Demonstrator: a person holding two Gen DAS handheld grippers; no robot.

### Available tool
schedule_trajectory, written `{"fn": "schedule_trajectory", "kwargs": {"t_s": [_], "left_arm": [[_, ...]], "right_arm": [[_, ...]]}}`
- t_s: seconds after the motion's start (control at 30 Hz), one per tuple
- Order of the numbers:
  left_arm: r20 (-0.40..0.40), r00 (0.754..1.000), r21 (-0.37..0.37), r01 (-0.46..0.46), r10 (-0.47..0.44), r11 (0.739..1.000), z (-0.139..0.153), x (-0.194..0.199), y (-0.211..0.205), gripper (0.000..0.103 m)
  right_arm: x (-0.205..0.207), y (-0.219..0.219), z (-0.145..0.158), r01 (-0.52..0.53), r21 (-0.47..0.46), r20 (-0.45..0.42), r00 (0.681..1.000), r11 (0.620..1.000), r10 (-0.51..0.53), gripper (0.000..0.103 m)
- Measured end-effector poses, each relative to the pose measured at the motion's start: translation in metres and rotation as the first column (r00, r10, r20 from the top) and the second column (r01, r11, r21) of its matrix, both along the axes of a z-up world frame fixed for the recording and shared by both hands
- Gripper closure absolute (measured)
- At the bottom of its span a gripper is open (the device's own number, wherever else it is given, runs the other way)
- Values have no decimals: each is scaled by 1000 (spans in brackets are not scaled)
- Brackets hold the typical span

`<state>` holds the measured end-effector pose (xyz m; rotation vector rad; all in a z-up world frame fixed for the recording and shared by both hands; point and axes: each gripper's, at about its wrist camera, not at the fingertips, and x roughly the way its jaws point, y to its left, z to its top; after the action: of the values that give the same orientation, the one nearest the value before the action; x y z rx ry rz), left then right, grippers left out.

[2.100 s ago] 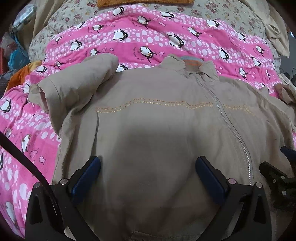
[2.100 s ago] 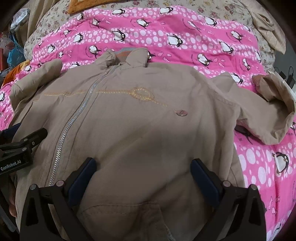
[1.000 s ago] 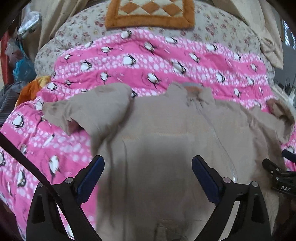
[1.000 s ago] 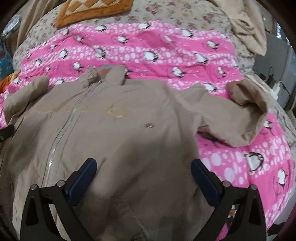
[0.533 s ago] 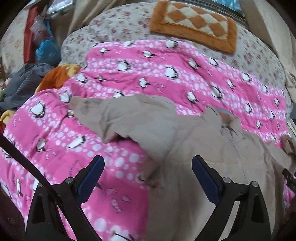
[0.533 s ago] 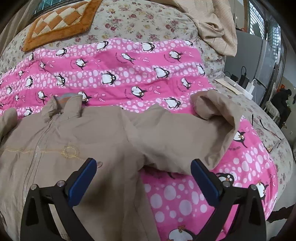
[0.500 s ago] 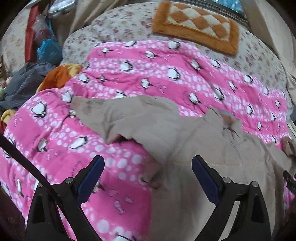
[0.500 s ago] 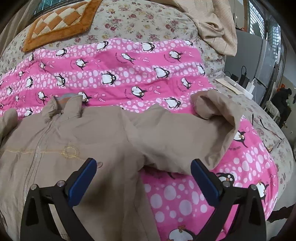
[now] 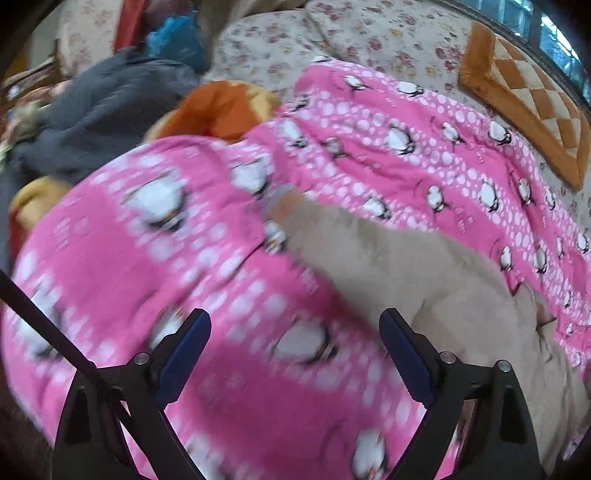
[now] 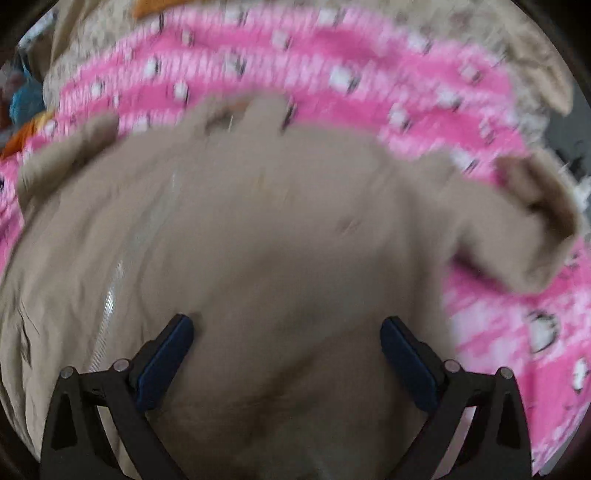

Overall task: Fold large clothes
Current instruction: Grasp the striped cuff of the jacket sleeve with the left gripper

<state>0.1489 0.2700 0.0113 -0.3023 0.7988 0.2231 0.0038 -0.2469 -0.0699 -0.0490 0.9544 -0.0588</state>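
Jacket [image 10: 266, 236], beige, spread front-up on pink penguin blanket [image 9: 229, 387], filling most of right wrist view. Nearest in that view: right gripper [image 10: 286, 354], wide open, empty, both blue pads [image 10: 164, 360] over lower front of jacket; contact with cloth not possible to judge because of blur. Silver zipper [image 10: 110, 291] running up on left side of jacket front. Further up, collar [image 10: 236, 110] at far edge of jacket, and right sleeve [image 10: 517, 221] bent out over blanket, cuff opening turned up. Whole right view strongly blurred.

Nearest in left wrist view: left gripper [image 9: 295, 354], also wide open, holding nothing, blue pads [image 9: 184, 356] above bare blanket, just beside jacket and not over it. Left sleeve [image 9: 369, 251] lying to right and further ahead, stretched across blanket, its end with small orange trim pointing to left. Beyond blanket edge on left: orange cloth [image 9: 218, 107] and dark grey garment [image 9: 96, 107] in pile. Furthest: floral bedcover [image 9: 332, 29] and orange checked cushion [image 9: 524, 92] at upper right.
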Motion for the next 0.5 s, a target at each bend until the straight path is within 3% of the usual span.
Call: {"fn": "schedule_trajectory", "kwargs": {"t_s": [0.1, 0.17, 0.23, 0.27, 0.3, 0.33, 0.37, 0.43, 0.5], "left_arm": [[-16, 1000, -34, 26, -26, 999, -11, 43, -1, 33], [-73, 997, -40, 4, -7, 999, -28, 73, 3, 37], [-131, 991, -50, -42, 35, 998, -43, 92, 9, 51], [-143, 988, -39, -73, 67, 997, -48, 96, 13, 64], [-141, 986, -33, -96, 91, 995, -48, 96, 15, 85], [-133, 984, -30, -122, 117, 992, -46, 93, 17, 98], [-131, 983, -28, -132, 128, 991, -41, 89, 18, 103], [-79, 987, -5, -143, 142, 990, -17, 75, 19, 103], [31, 980, 30, -196, 195, 980, 25, 51, 29, 103]], "right_arm": [[-2, 4, -1, -8, -9, 16, 1000, 1000, 8, 0], [-3, 4, -2, -8, -7, 23, 1000, 1000, 8, 0], [-4, 4, -3, -10, -8, 33, 999, 1000, 10, 0], [-4, 4, -3, -11, -8, 36, 999, 1000, 11, 0], [-4, 2, -3, -14, -5, 38, 999, 1000, 14, 0], [-3, 1, -3, -14, -1, 38, 999, 1000, 14, 0], [-3, 0, -4, -14, 5, 36, 999, 1000, 14, 0], [-2, -1, -3, -15, 7, 32, 999, 1000, 15, 0], [-2, -2, -3, -14, 10, 25, 1000, 1000, 14, 0]]}}
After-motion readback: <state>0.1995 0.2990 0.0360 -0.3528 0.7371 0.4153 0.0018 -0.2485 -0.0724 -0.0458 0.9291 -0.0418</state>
